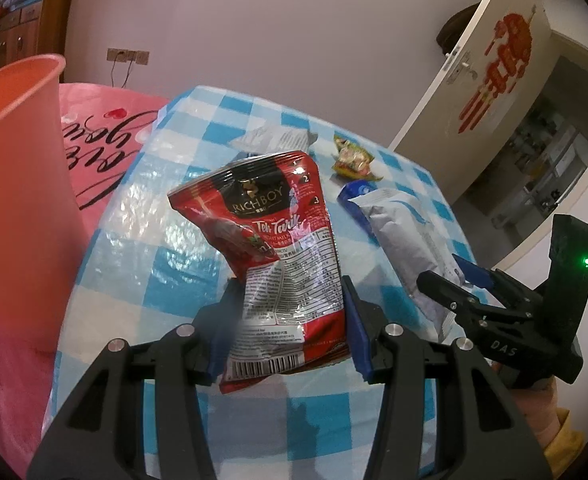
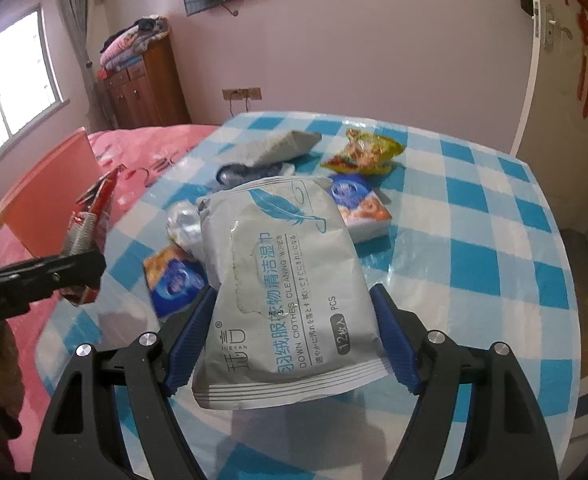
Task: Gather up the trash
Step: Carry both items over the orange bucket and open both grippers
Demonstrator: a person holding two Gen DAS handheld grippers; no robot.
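Observation:
My left gripper [image 1: 290, 300] is shut on a red Rich Boy Teh Tarik packet [image 1: 274, 248] and holds it above the checked table. It shows from the side in the right wrist view [image 2: 90, 236]. My right gripper [image 2: 294, 312] is shut on a grey wet-wipes pack [image 2: 282, 280], lifted over the table; that pack also shows in the left wrist view [image 1: 405, 240]. An orange bin [image 1: 18, 200] stands left of the table, over the pink bed; it also shows in the right wrist view [image 2: 50, 192].
On the blue-and-white checked tablecloth [image 2: 473, 240] lie a yellow snack wrapper [image 2: 363, 154], two blue tissue packs [image 2: 359, 208] [image 2: 174, 280], a grey packet [image 2: 282, 146] and crumpled foil [image 2: 182, 222]. A white door [image 1: 481, 68] stands open at right.

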